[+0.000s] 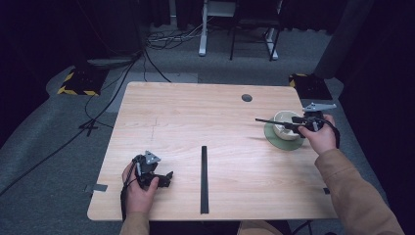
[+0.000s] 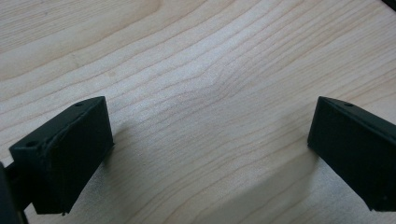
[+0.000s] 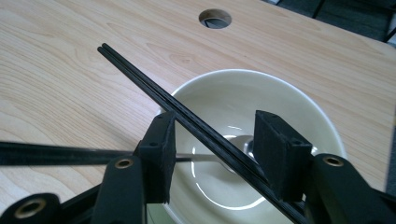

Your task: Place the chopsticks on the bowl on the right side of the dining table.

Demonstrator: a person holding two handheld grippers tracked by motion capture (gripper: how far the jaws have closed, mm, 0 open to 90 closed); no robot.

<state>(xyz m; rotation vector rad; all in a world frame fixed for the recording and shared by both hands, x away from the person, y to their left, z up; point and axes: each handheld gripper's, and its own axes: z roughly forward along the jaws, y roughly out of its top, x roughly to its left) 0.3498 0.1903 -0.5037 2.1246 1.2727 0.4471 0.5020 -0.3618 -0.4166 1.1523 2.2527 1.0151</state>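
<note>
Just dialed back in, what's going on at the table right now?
A person holds a claw in each hand at a wooden table. The right claw is over a pale bowl that sits on a green saucer near the table's right edge. A pair of black chopsticks runs slanted between its jaws and across the bowl; the jaws stand apart, so a firm grip isn't evident. A spoon lies in the bowl. The left claw rests open and empty on the near left of the table.

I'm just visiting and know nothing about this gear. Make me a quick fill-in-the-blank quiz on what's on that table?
1. The cream bowl sits on a ____ plate.
2. A pair of black ____ lies across the bowl.
3. The left gripper has its jaws ____ over bare table.

Missing words: green; chopsticks; open
</note>
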